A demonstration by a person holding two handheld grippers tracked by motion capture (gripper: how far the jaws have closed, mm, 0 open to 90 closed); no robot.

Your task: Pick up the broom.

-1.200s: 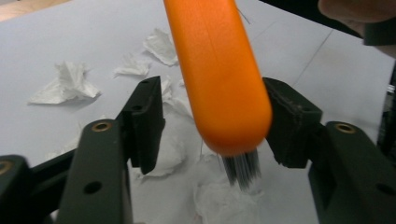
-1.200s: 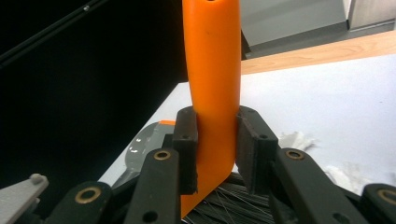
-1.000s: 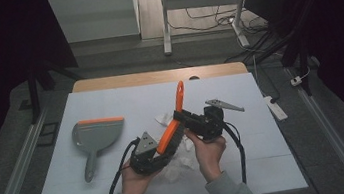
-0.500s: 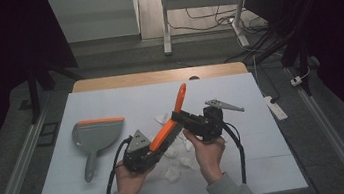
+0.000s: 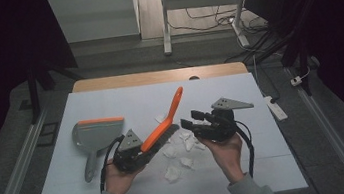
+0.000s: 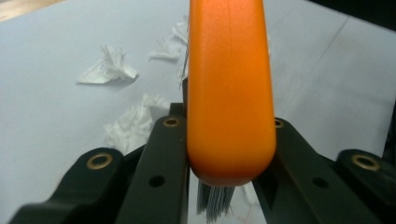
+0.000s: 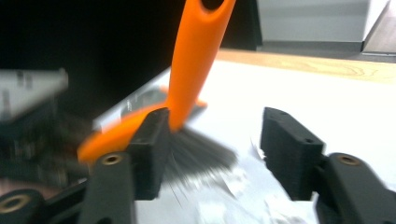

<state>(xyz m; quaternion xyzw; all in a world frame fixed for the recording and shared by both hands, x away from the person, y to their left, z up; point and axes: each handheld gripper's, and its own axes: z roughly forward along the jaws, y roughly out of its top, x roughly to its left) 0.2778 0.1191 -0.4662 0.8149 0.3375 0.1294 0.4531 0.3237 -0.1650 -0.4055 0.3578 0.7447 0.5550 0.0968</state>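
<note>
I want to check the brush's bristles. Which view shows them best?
The right gripper view: the brush's grey bristles fan out there, though blurred. The left gripper view shows a tuft under the handle; in the high view they are tiny.

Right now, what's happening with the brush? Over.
Left gripper shut on orange brush. Right gripper open beside it. Paper scraps below; dustpan waiting left.

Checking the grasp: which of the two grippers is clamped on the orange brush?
The left gripper. Its jaws are closed around the head of the orange brush, bristles below, while the right gripper stands open beside it, gripping nothing.
</note>
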